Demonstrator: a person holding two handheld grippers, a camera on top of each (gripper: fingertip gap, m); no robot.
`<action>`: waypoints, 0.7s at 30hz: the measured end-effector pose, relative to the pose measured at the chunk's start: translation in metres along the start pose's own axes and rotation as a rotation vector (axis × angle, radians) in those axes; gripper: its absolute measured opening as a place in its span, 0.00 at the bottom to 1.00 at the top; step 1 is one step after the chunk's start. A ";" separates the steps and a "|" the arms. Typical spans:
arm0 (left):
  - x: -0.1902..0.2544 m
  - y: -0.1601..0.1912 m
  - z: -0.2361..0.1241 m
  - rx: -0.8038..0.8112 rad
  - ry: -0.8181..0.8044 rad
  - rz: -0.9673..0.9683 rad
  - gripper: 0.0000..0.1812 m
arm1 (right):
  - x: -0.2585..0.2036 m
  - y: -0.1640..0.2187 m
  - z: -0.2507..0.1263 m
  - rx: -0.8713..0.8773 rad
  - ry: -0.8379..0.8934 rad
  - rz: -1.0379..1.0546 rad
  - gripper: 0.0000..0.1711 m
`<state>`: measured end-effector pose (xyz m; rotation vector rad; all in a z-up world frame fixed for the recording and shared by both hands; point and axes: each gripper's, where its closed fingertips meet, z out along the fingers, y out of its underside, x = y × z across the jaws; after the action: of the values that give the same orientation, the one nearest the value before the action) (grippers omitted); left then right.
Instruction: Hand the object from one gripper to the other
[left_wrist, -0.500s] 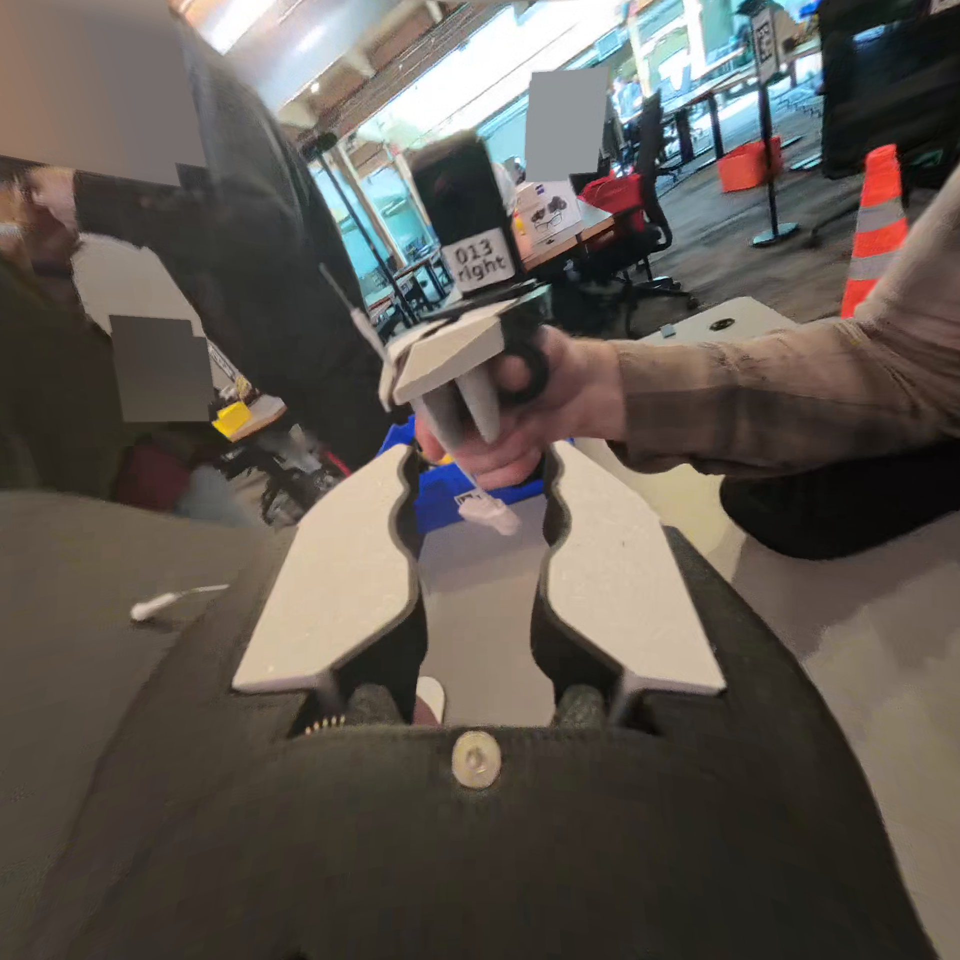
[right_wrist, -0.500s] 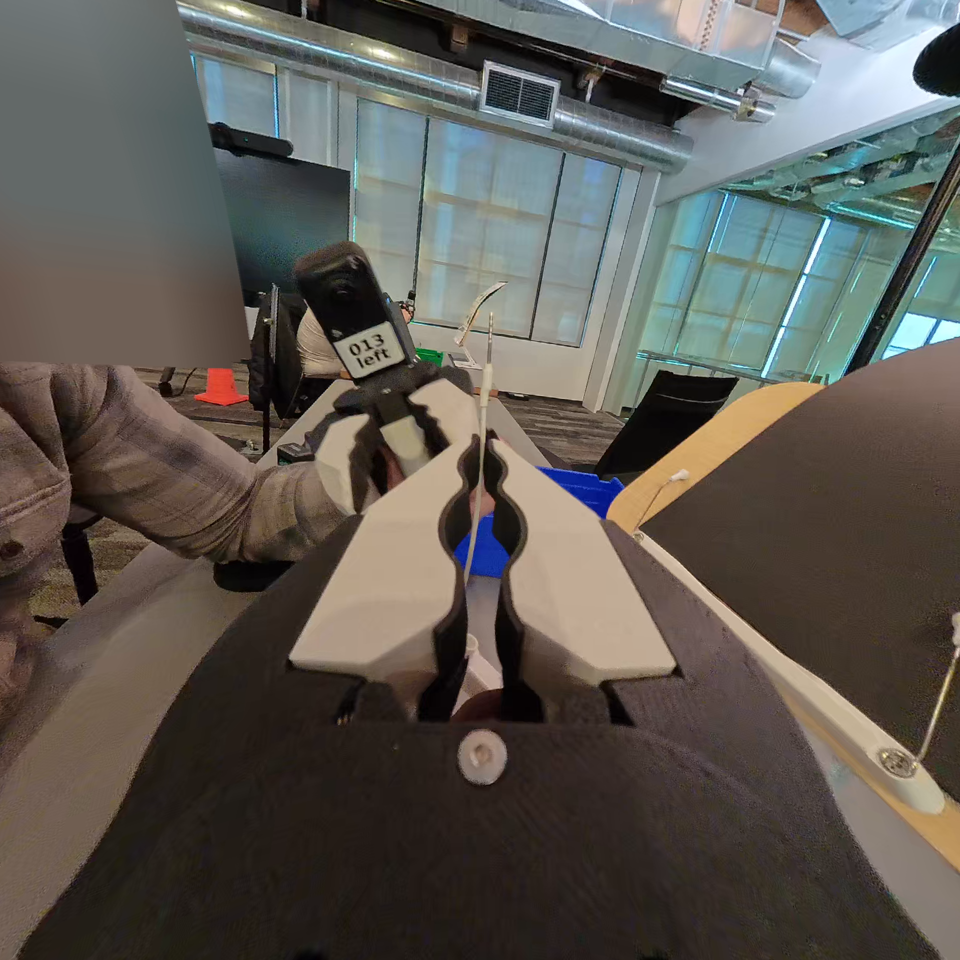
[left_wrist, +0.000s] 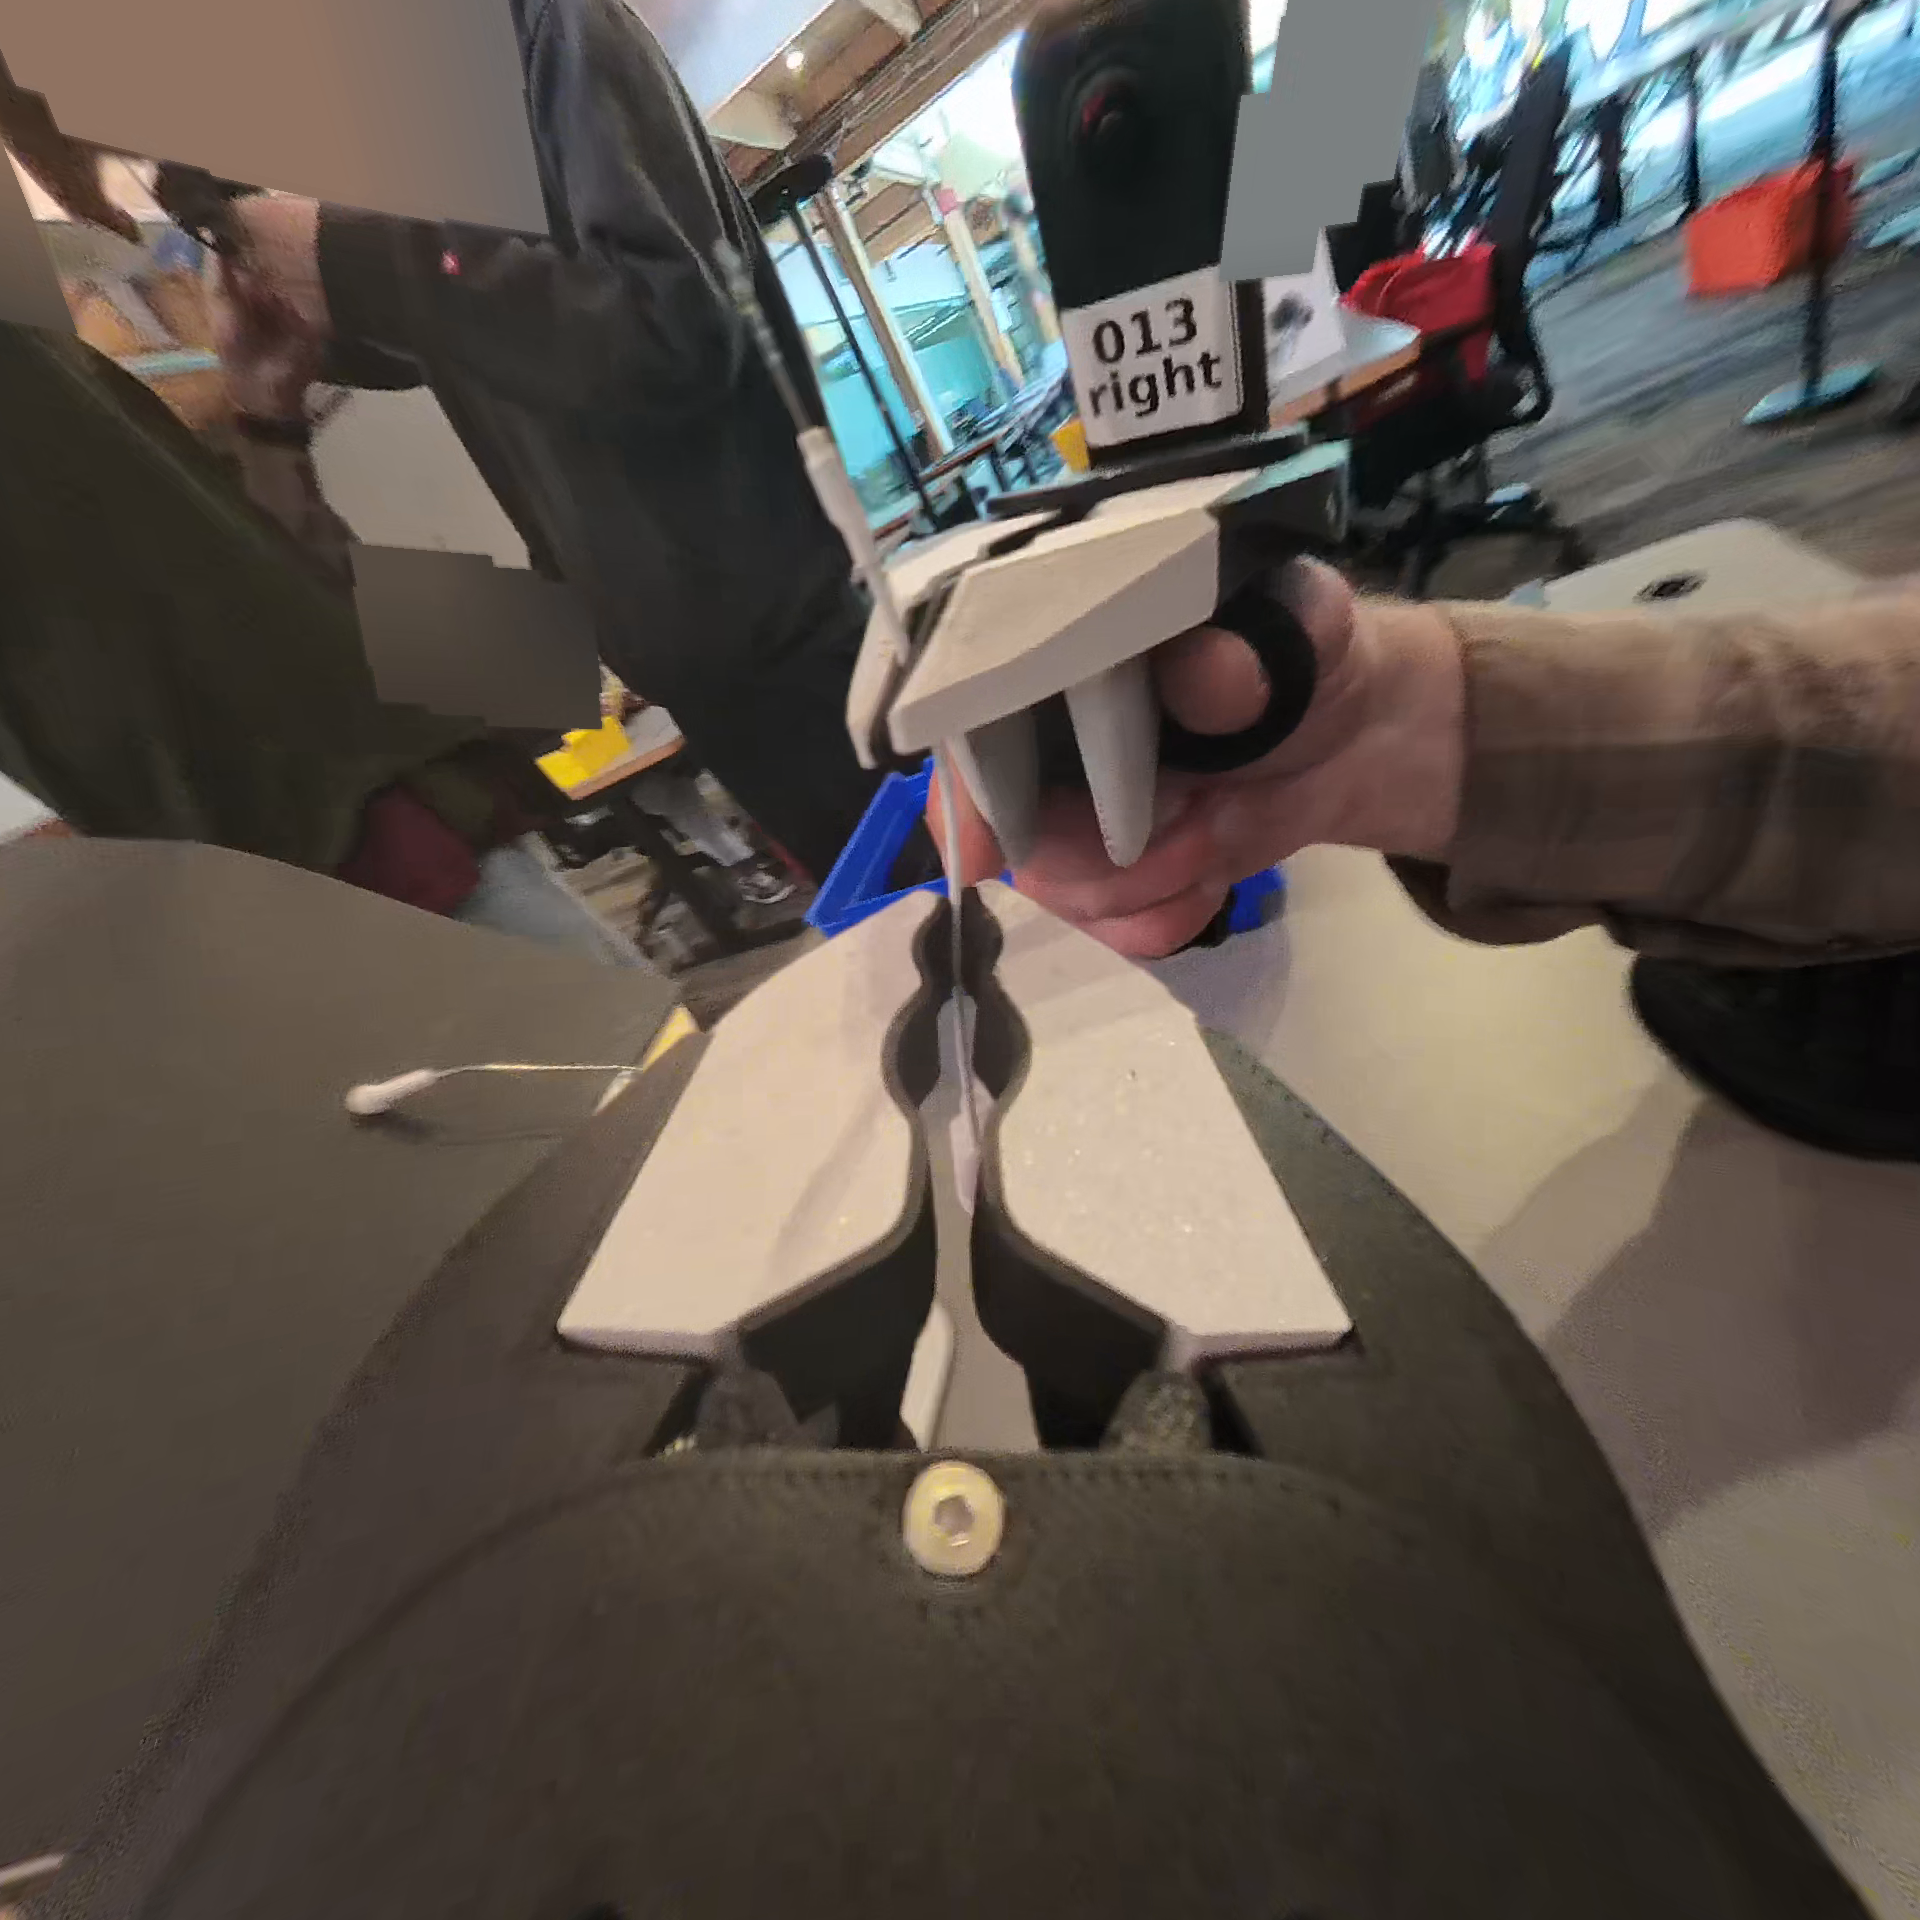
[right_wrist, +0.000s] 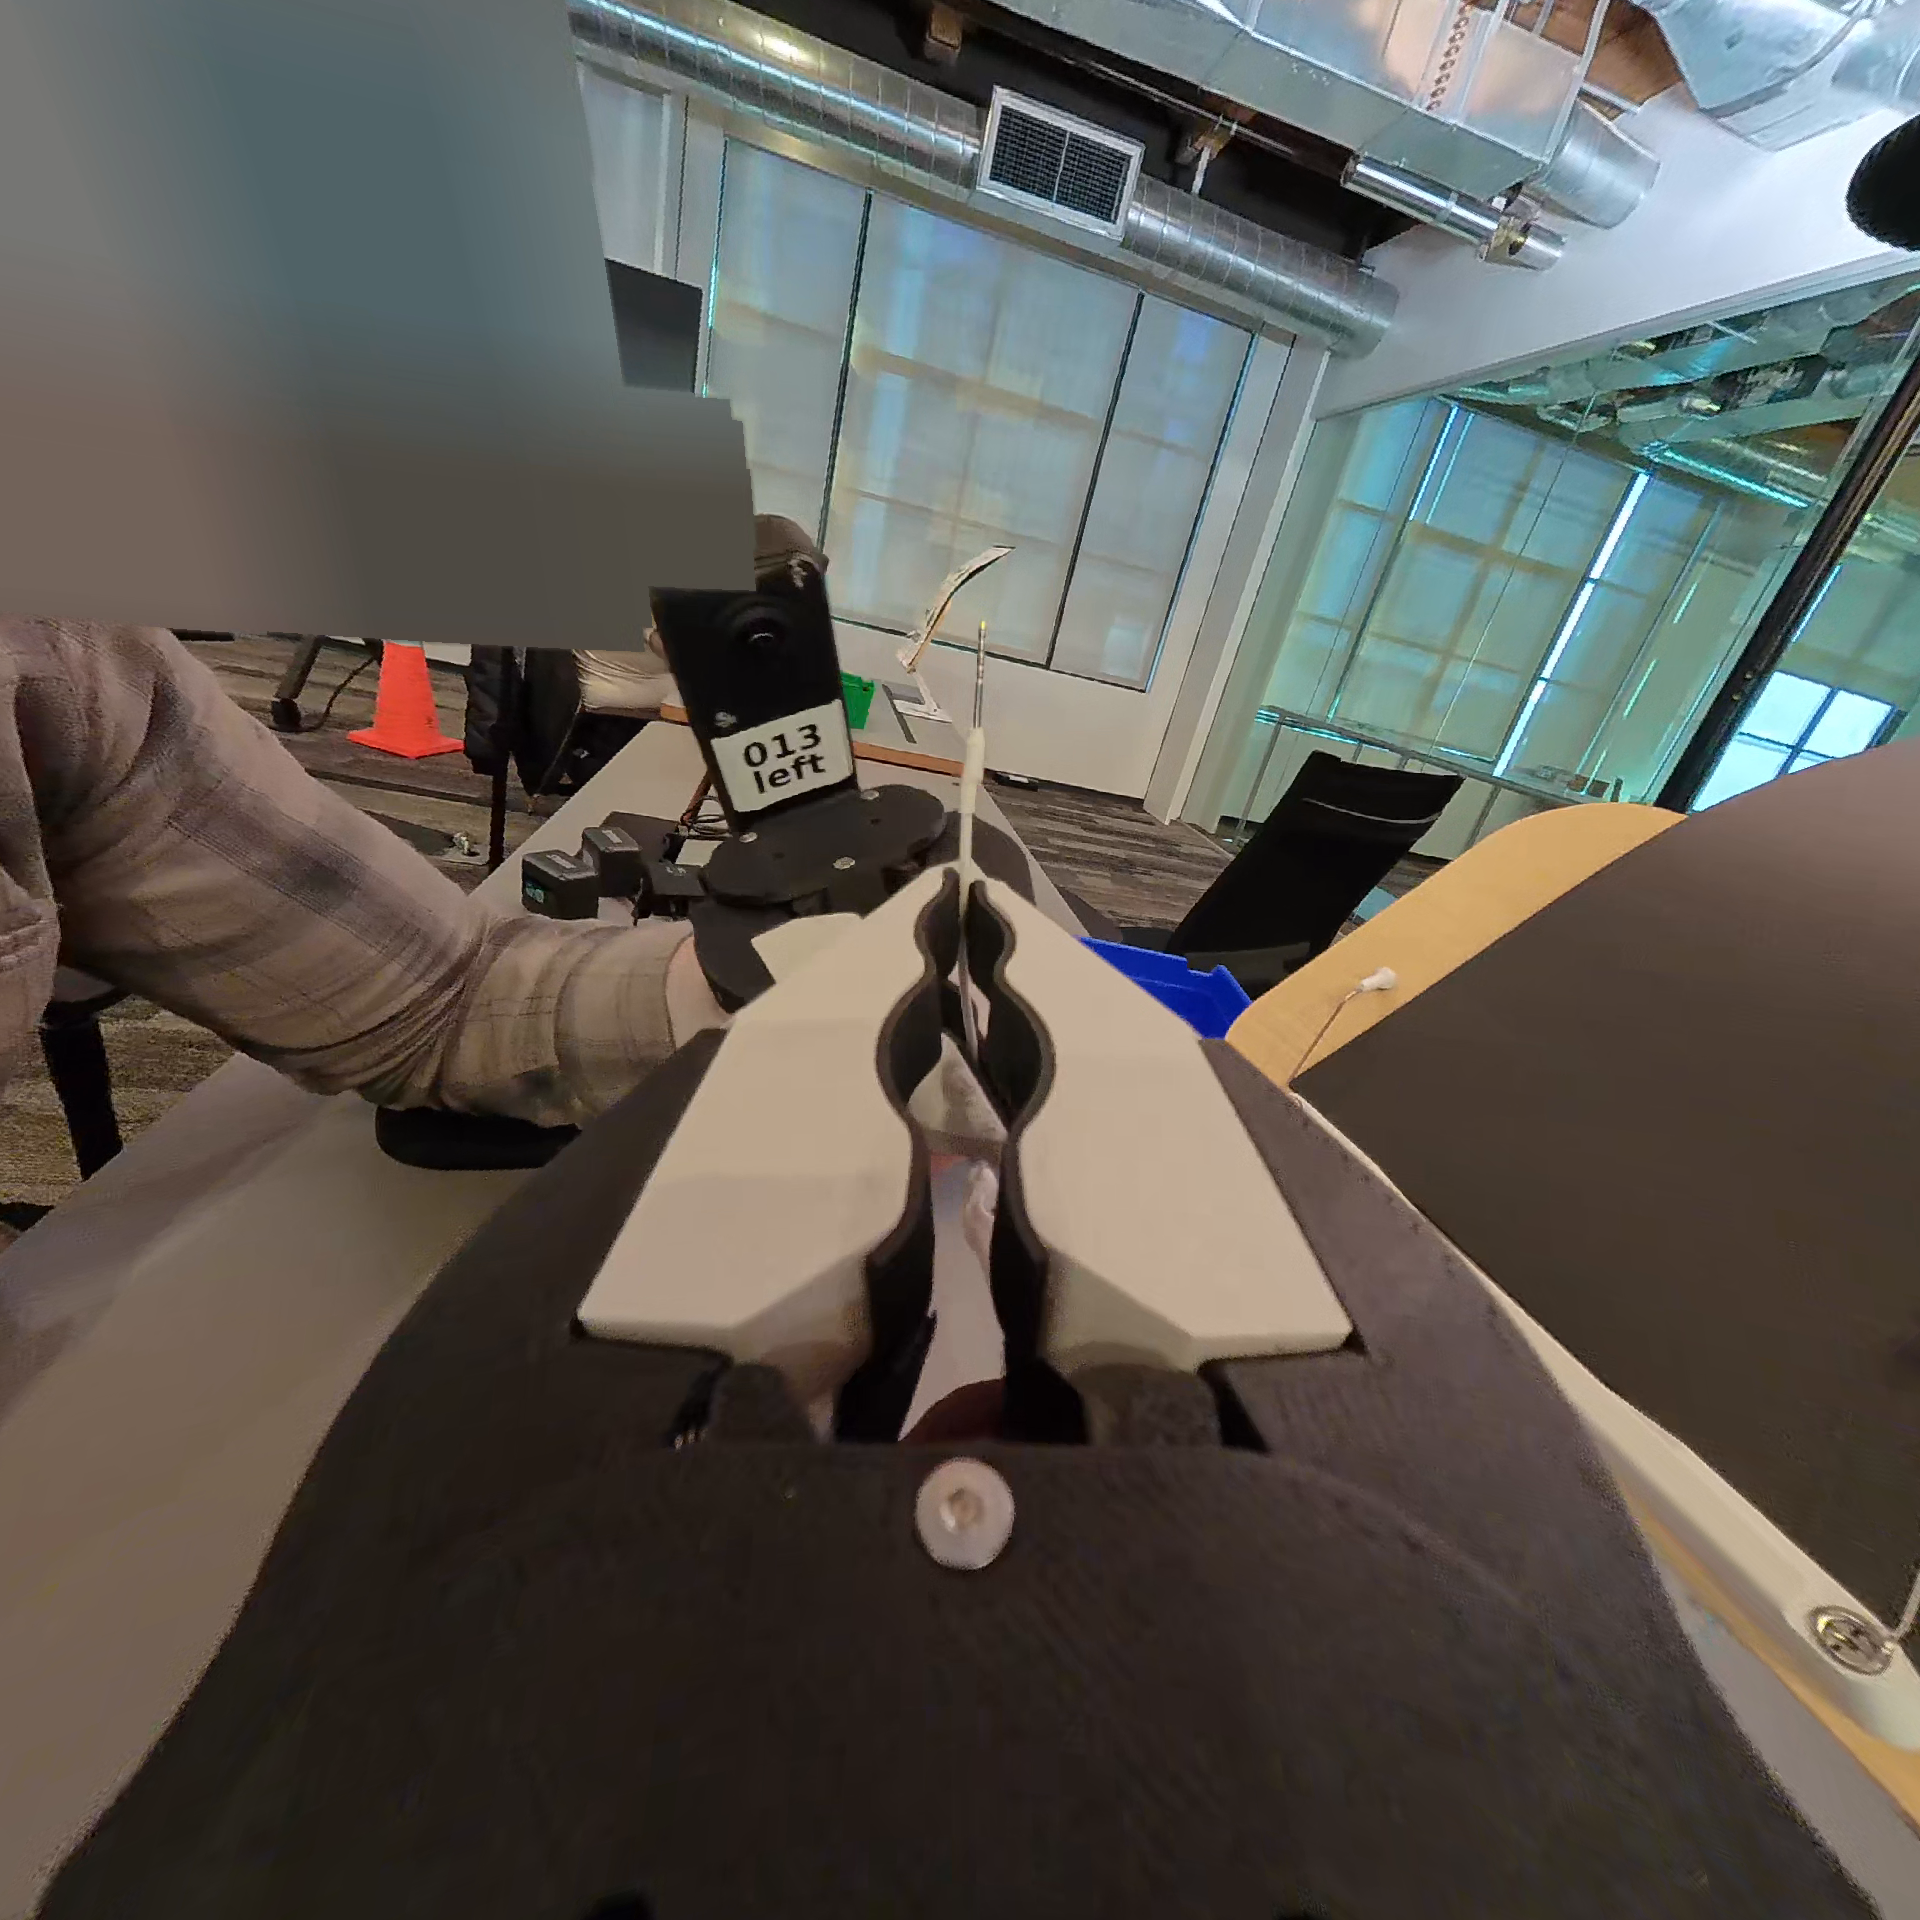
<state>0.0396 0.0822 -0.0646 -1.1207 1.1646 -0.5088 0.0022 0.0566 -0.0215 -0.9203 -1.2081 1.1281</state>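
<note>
White foam fingers of the left gripper (left_wrist: 956, 935) are pinched onto the thin white-handled probe (left_wrist: 951, 831), low on its handle. Just beyond, the right gripper (right_wrist: 961, 894) clamps the same probe higher up, so its metal tip pokes out above. Both squeeze at once, which I'd guess is the handover overlap so nothing drops. Farther back sits a blue bin (right_wrist: 1174, 971).

The thin white probe (right_wrist: 968, 800) is hidden low down between the right tongs (right_wrist: 961, 904); its far tip is too small to tell
</note>
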 end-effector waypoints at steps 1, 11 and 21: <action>-0.002 0.001 0.000 -0.017 -0.031 0.065 0.00 | 0.000 0.000 0.000 -0.006 0.005 -0.007 0.00; -0.030 -0.002 -0.017 -0.143 -0.337 0.726 0.00 | -0.019 -0.013 -0.027 -0.051 -0.133 0.059 0.20; -0.036 0.022 -0.011 -0.363 -0.444 1.301 0.00 | -0.009 0.043 -0.031 -0.280 -0.167 0.362 0.15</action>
<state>0.0115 0.1157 -0.0678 -0.5074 1.3336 0.9321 0.0264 0.0589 -0.0694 -1.3179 -1.3954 1.3634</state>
